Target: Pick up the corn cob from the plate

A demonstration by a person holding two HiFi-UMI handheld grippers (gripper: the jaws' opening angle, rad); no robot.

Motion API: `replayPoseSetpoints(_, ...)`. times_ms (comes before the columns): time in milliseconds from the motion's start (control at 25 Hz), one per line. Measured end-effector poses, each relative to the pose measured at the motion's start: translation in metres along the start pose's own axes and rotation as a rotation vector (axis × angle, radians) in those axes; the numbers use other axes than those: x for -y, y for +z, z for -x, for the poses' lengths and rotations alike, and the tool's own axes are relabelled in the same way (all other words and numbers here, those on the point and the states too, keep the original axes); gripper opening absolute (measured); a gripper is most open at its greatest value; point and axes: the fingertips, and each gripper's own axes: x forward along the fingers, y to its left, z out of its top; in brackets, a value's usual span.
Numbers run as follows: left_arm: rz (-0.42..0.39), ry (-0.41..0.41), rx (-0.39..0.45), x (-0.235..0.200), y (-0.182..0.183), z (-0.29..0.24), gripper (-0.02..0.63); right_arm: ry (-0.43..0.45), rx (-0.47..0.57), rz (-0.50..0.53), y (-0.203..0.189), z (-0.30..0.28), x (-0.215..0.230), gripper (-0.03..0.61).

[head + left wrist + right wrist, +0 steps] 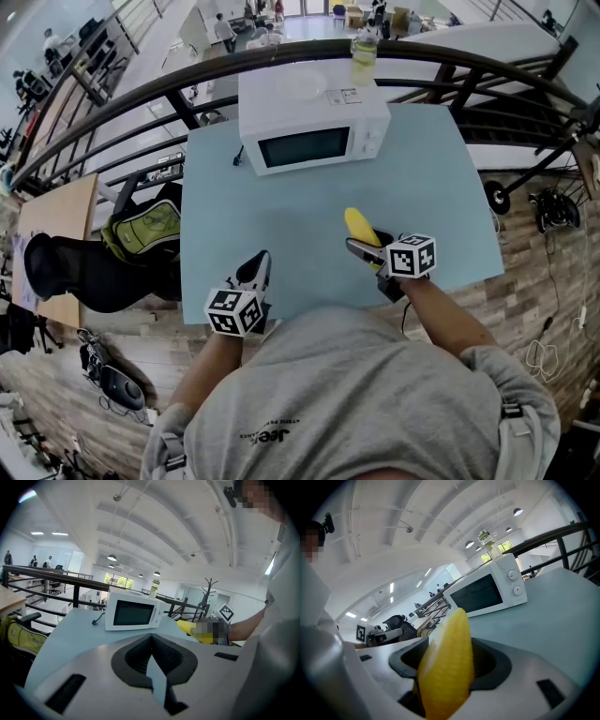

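Over the near right part of the pale blue table [281, 216], my right gripper [361, 248] has the corn cob [359, 225], its jaws clamped wide across the fat end. The cob is bright yellow, tapered and rounded at the tip, with fine rows of bumpy kernels that show up nicely in the right gripper view. The narrow end pokes out past the jaw tips toward the microwave [314, 117]. The jaws themselves are dark, rubbery-looking pads set in a smooth grey shell.

My left gripper [255, 265] sits low at the near edge of the table, tips pressed together with nothing between them. Both grippers point forward and tilt a bit downward, forearms coming straight out from my grey sweatshirt.

That microwave is a boxy, glossy white one at the far side of the table, door shut, dark window, two knobs on the right. A clear bottle [364, 52] with something yellowish in it stands on top. Off the left of the table, a green and black backpack [141, 230] slumps on a chair.
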Motion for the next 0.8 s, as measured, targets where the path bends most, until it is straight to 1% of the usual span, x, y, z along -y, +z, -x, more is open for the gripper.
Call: replayPoseSetpoints(800,0.002,0.005,-0.005,0.0002,-0.0035,0.0012,0.008,-0.029,-0.003,0.014,-0.0038,0.0001,0.0051,0.278)
